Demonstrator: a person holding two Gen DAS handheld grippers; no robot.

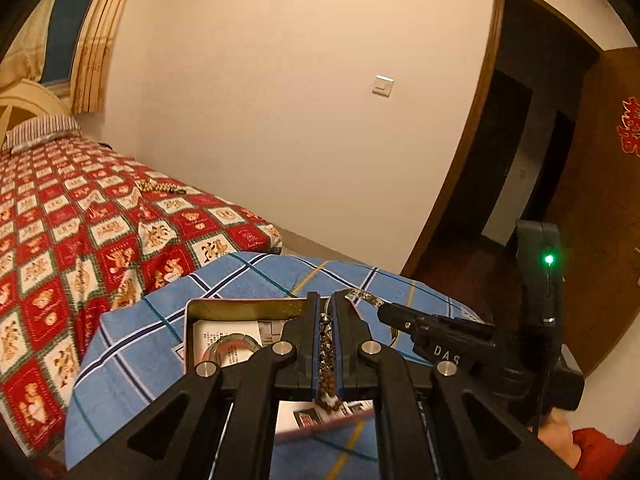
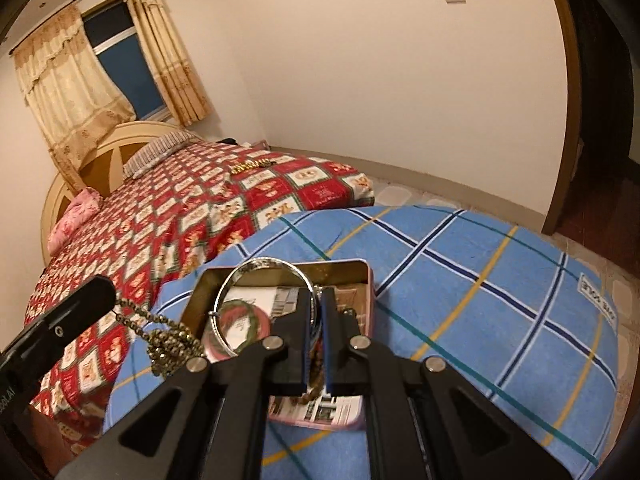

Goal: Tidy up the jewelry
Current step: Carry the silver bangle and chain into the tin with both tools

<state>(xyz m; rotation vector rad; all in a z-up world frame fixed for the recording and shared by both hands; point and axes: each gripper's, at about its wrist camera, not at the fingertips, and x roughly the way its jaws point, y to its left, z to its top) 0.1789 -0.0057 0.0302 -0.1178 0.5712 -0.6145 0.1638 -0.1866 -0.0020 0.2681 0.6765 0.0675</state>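
A home bedroom: a red patterned quilted bed and beige curtained window lie beyond the claw.

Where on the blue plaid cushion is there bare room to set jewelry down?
The blue plaid cushion is bare right of the tin, out to its label. Crowded: inside the tin, around the red-green bangle, and above it, where both grippers hold the silver bangle and bead chain.

The tin sits on the cushion, a bangle inside, bed behind.
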